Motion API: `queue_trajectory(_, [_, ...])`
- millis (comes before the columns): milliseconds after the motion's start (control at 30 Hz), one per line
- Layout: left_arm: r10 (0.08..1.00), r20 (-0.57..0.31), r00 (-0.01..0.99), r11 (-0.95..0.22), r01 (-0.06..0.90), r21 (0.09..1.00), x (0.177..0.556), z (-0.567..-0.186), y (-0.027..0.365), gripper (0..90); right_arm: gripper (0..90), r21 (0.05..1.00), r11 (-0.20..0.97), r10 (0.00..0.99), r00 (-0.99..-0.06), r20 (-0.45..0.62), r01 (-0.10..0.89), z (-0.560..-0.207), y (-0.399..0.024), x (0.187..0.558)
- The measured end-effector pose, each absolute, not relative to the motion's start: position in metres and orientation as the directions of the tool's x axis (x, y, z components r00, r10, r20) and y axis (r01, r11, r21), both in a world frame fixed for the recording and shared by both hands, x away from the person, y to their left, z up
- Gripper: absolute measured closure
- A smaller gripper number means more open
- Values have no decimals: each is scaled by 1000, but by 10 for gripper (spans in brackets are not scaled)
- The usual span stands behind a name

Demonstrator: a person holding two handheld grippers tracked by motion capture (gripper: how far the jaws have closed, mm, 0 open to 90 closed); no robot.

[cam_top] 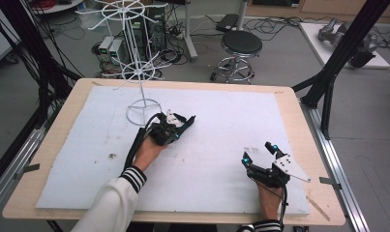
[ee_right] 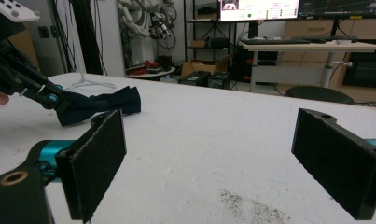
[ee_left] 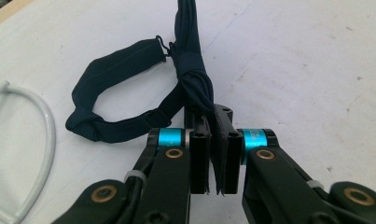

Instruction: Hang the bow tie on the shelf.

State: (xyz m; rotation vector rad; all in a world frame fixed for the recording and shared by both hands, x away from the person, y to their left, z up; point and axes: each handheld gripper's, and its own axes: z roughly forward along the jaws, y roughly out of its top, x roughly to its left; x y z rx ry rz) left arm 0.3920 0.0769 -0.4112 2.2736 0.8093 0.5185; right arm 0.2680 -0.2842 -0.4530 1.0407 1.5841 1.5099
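Fabric grips the eye first: a dark navy bow tie [ee_left: 195,88] lies on the white sheet [cam_top: 217,125] covering the counter [cam_top: 299,121], and the left gripper [ee_left: 212,172] has its fingers [ee_left: 199,158] clenched on the tie's folded end. In the left gripper view the tie's strap loops away to the left of centre, with the bow's knot just above the pinch. A white wire rack [cam_top: 139,72] stands at the upper left of the sheet in the high view, its ring base just beside the left gripper [cam_top: 183,126] and the tie [cam_top: 187,122].

Lower right in the high view, the right gripper [cam_top: 258,152] rests on the sheet, well apart from the tie. Its fingers [ee_right: 99,161] are released, spread wide with bare sheet between them. From that gripper's view the tie [ee_right: 101,108] sits at the mid left, held by the other gripper [ee_right: 50,100]. A stool [cam_top: 241,46] stands on the floor beyond the counter.
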Motion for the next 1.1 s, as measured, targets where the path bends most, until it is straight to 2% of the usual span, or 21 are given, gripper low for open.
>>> queue_trajectory(633, [686,134,715,-509,341,790,381,-399,90,857,91,997,-2,903,-428,38,83,-453,-284,268])
queue_trajectory(1100, [705,90,703,-419,311,853,373,-381,110,857,91,997,-1,903,-428,37,83,-453,-284,268])
